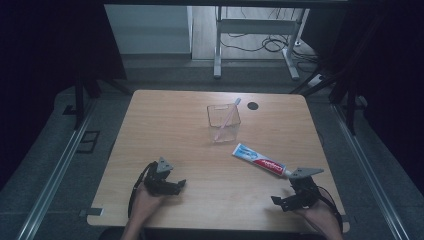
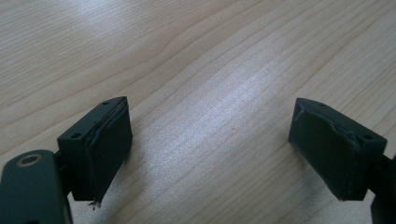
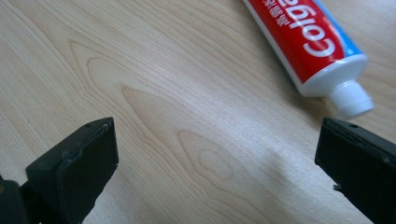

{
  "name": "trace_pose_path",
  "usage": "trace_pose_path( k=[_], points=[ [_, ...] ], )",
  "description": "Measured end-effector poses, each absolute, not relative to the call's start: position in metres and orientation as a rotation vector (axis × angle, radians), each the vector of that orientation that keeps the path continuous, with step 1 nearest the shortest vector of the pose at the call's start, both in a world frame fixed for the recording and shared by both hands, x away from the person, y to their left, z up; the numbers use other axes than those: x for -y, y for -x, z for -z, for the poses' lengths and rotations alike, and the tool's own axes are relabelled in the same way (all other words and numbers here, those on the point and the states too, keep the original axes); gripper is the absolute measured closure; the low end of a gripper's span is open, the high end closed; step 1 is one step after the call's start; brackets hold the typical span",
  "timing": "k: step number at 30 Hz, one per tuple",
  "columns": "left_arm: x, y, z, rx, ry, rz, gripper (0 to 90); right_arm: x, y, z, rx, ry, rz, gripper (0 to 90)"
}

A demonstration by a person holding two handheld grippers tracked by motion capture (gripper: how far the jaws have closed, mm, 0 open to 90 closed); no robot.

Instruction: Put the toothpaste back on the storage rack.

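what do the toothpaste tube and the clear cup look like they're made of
Toothpaste tube: apparently soft plastic or laminate with a glossy printed red, white and blue skin, and a ribbed white plastic cap.
Cup: clear, likely hard plastic or acrylic, since the table and a pink toothbrush show through its squared walls; glass cannot be ruled out.

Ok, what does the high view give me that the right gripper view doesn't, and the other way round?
High view alone: the clear cup with a toothbrush leaning in it, the left tongs open, and the whole table. Right gripper view alone: the tube's white cap up close, just beyond the open right tongs, apart from them. Both share: the toothpaste tube lying flat on the wood.
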State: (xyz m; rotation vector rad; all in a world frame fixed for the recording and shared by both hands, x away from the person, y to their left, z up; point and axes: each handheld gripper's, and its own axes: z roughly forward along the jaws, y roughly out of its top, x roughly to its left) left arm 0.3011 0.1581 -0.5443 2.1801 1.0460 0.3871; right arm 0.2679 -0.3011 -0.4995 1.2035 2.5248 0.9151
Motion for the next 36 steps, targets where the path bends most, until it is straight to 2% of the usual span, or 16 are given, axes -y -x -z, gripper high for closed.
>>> trace_pose_path(
  k=[21, 24, 32, 36],
  points=[
    [-0.158, -0.301, 0.544, -1.048, -2.175, -0.387, 13.4, 0.311, -0.305, 0.472, -2.550, -1.172, -0.712, 8.6],
    [-0.158, -0.301, 0.544, -1.049, -2.176, -0.387, 13.4, 0.309, -0.313, 0.472, -2.568, -1.156, -0.690, 13.2],
    [-0.158, -0.301, 0.544, -1.053, -2.174, -0.385, 13.4, 0.303, -0.333, 0.477, -2.619, -1.169, -0.596, 14.3],
    [-0.158, -0.301, 0.544, -1.053, -2.174, -0.385, 13.4, 0.297, -0.341, 0.478, -2.638, -1.159, -0.564, 17.7]
  ],
)
